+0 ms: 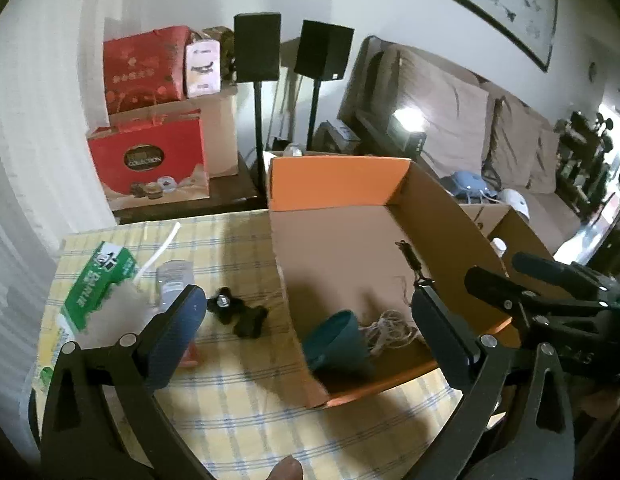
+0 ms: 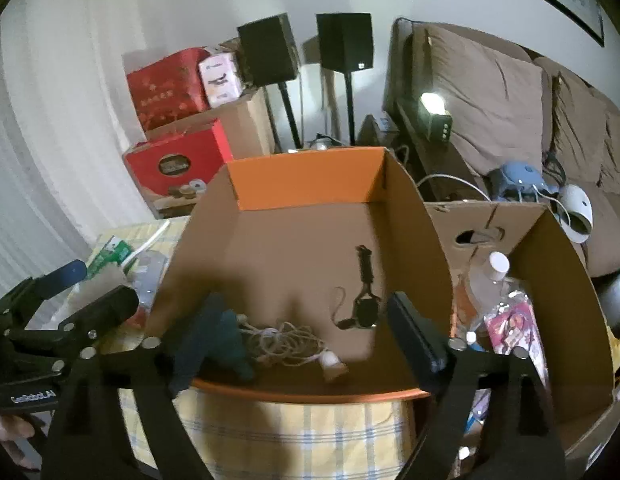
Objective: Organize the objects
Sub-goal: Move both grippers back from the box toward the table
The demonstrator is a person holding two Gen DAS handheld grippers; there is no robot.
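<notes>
Left tool [image 1: 306, 336] is spread wide with nothing between its pads, hanging over the near-left corner of the orange box [image 1: 338, 178]. Going left to right on the counter [image 1: 246, 396]: a green-and-white carton [image 1: 98, 284] lying on its side at the far left, a clear bottle [image 1: 172, 276] just beside it, then a small black gadget [image 1: 240, 312] sitting loose on the yellow check cloth — my guess is those 3 are still waiting to be sorted.

Next comes the orange box itself. Inside, near the front wall, there's a teal cup [image 2: 226, 332] tipped on its side, a tangle of pale cord [image 2: 286, 340] touching it, and a black strap thing [image 2: 364, 300] further right. Everything sits low against the near wall, which makes sense if stuff gets dropped in from this side.

The right tool [image 2: 298, 344] is also wide apart and empty, hovering right over that cord pile — looks like a release, not a grab, though I can't be sure.

Far right, a second cardboard box [image 2: 550, 280] holds a white-capped bottle [image 2: 494, 268] and a pink packet [image 2: 514, 328], so seemingly 2 bins for different kinds of things.
</notes>
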